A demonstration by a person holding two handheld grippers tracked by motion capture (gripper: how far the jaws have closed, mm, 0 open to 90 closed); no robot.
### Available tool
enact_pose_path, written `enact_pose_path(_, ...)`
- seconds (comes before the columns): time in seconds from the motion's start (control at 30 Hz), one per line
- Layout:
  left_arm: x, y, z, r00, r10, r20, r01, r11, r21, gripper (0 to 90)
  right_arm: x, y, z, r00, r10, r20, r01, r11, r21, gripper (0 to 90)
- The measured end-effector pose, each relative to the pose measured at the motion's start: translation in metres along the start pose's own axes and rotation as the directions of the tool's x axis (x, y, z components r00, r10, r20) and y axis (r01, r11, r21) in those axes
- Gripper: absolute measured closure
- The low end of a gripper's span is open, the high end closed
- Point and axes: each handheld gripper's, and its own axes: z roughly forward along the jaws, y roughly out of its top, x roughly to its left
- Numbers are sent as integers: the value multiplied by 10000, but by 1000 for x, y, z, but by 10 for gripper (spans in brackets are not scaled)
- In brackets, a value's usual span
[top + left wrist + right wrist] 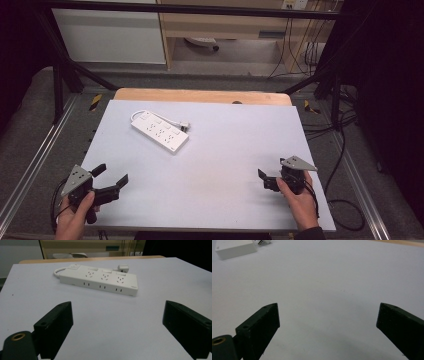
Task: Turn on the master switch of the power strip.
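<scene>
- A white power strip (160,131) lies flat on the pale counter (225,165), in the far left part of it, set at a slant with its sockets facing up.
- Its white cord (137,115) loops round the far end of the strip, and the plug (184,125) rests on the counter just beside the strip's far long side.
- In the left gripper view the power strip (98,280) lies straight ahead beyond the jaws, its long side turned toward the camera, with the plug (123,267) behind it.
- The left gripper (111,178) is at the near left corner of the counter, held in the person's left hand (75,217); its jaws stand wide apart with nothing between them, and it points toward the strip, well apart from it.
- The right gripper (261,179) is near the right edge of the counter, held in the person's right hand (299,197), and points across the counter to the left.
- In the right gripper view its jaws stand wide apart over bare counter (332,290), holding nothing; one end of the power strip (235,248) shows at the top left corner, far off.
- A strip of bare wood (200,95) shows along the counter's far edge.
</scene>
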Motion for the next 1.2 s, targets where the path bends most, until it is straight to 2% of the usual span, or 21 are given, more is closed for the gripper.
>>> enact_pose_path(0.17,-2,2,-1,9999,-2,116,2,10000,-35,98,1,-2,-1,10000,29,-59,-29,10000,-21,52)
enact_pose_path(0.3,-3,4,0,9996,-197,196,197,9998,-7,94,4,-2,0,10000,33,-69,-32,10000,44,49)
enact_pose_path(0.6,-4,17,9,9998,8,189,-11,9999,127,85,3,-2,2,9982,276,-526,-263,9993,264,47)
enact_pose_path(0.67,-3,24,14,9997,102,237,-106,9998,191,83,3,-2,2,9981,202,-591,-187,9995,251,47)
enact_pose_path(0.9,-2,43,32,9992,43,395,-52,9997,245,79,6,-2,1,9977,29,-671,-18,9999,171,49)
enact_pose_path(1.2,2,63,57,9997,-33,244,22,9988,482,75,9,-2,0,9966,-89,-824,92,9999,42,80)
